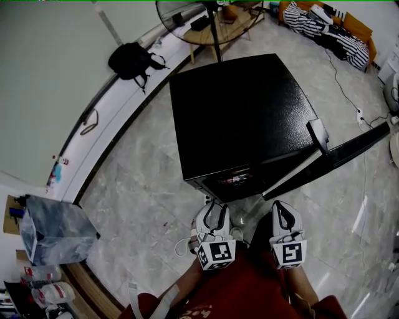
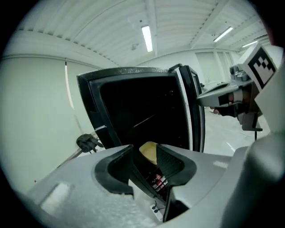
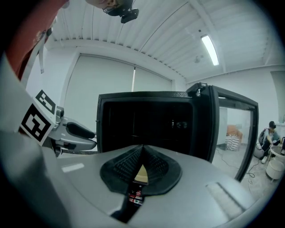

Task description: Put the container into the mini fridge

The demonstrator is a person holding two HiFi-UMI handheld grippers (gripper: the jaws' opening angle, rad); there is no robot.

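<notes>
A black mini fridge [image 1: 243,112] stands on the marble floor with its door [image 1: 336,156] swung open to the right. Both grippers are held side by side just in front of its dark opening [image 2: 142,107]. My left gripper [image 1: 212,209] is open. Through its gap [image 2: 144,153] shows a yellowish container [image 2: 149,151] with a red-printed label below it, low in the fridge. My right gripper [image 1: 283,209] is shut, fingertips meeting [image 3: 142,149]. The same yellowish container [image 3: 140,174] shows just under them. Whether either gripper touches the container I cannot tell.
Behind the fridge stand a floor fan [image 1: 187,15] and a wooden table [image 1: 227,25]. A black bag [image 1: 131,59] lies by the wall. A clear plastic bin [image 1: 53,227] sits at the left. Cables [image 1: 361,115] trail on the right. A person [image 3: 270,133] sits far off.
</notes>
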